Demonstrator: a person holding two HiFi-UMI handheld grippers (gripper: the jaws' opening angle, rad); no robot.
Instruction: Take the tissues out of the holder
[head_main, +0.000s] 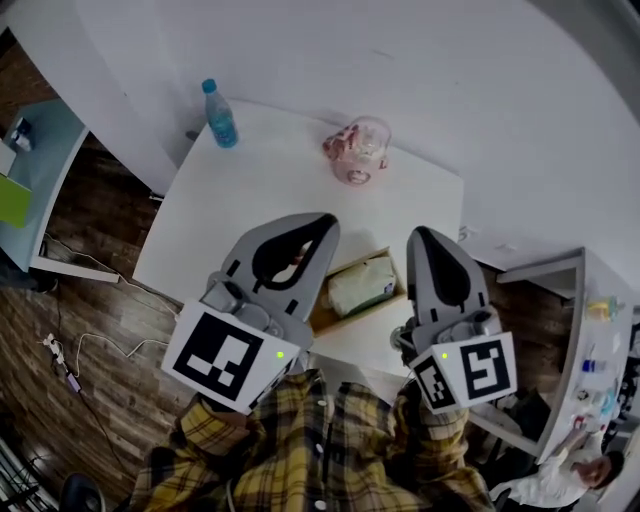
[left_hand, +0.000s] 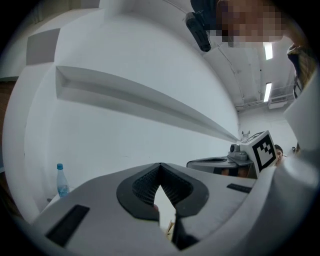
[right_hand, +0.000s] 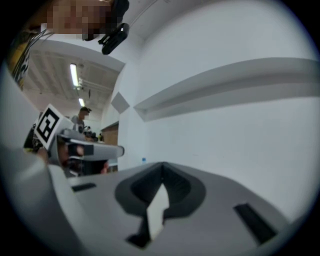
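Wooden holder (head_main: 326, 314) sits at the near edge of the white table (head_main: 250, 190), between our two tools, with the pale green tissue pack (head_main: 362, 284) lying inside it. Nothing is out yet, so we read the task as not started.

Left gripper (head_main: 324, 226) hangs just left of the holder, right gripper (head_main: 419, 234) just right of it. Both are above the table, noses aimed at the far wall rather than down at the pack. We take it as a ready pose flanking the target, so either tool can drop in.

Left jaws are together with nothing between them. Right jaws likewise meet at the tips, empty. The pale sliver behind each pair of tips is probably table seen through the gap, not tissue.

Blue-capped bottle (head_main: 220, 116) and a pinkish clear container (head_main: 357, 150) stand at the far side, well apart from the holder and out of the way.

Hidden: the left gripper's body covers the holder's left end, so we can't tell its full shape or how the pack is seated. Neither gripper view shows the pack. We can't make out what the pinkish container is.
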